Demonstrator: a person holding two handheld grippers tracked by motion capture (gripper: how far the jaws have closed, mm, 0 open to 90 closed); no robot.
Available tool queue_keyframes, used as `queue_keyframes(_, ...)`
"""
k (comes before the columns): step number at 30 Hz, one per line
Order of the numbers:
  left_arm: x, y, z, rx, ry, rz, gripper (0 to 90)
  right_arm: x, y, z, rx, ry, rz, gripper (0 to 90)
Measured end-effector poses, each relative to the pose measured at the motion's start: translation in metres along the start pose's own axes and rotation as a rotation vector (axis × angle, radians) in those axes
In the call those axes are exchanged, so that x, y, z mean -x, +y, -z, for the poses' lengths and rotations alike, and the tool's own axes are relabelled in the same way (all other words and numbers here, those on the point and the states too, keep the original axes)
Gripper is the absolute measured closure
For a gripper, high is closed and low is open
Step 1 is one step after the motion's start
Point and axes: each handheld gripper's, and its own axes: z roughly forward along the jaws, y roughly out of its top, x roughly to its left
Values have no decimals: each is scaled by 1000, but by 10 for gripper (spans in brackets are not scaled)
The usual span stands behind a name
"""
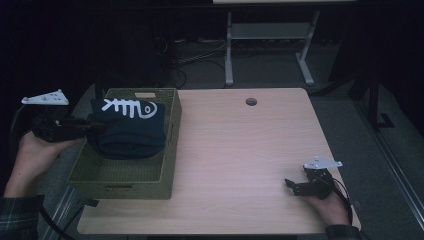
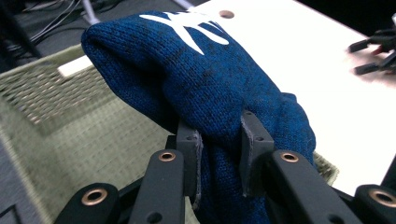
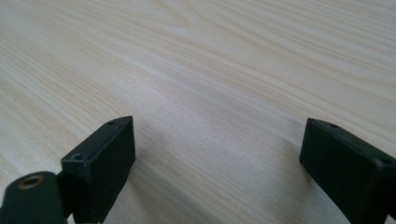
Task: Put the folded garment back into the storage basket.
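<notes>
Your left gripper (image 2: 219,154) pinches a fold of the dark blue knitted garment (image 1: 129,127), a thick folded bundle with a white fish-bone print on its top. The garment sits inside the green woven basket (image 1: 170,145), at its far end, and is raised at the edge nearest your left hand. To the right of the basket, well apart from it, your right gripper (image 1: 295,186) rests on the wooden table (image 1: 240,150) with its jaws wide apart and holding nothing.
</notes>
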Motion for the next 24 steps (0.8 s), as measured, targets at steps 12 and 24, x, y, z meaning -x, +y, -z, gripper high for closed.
queue_keyframes(12,-5,-16,-15,-69,-11,19,733,0,0,0,0,0,0,102)
queue_keyframes(24,2,-20,-43,-136,-71,0,732,0,0,0,0,-1,0,102)
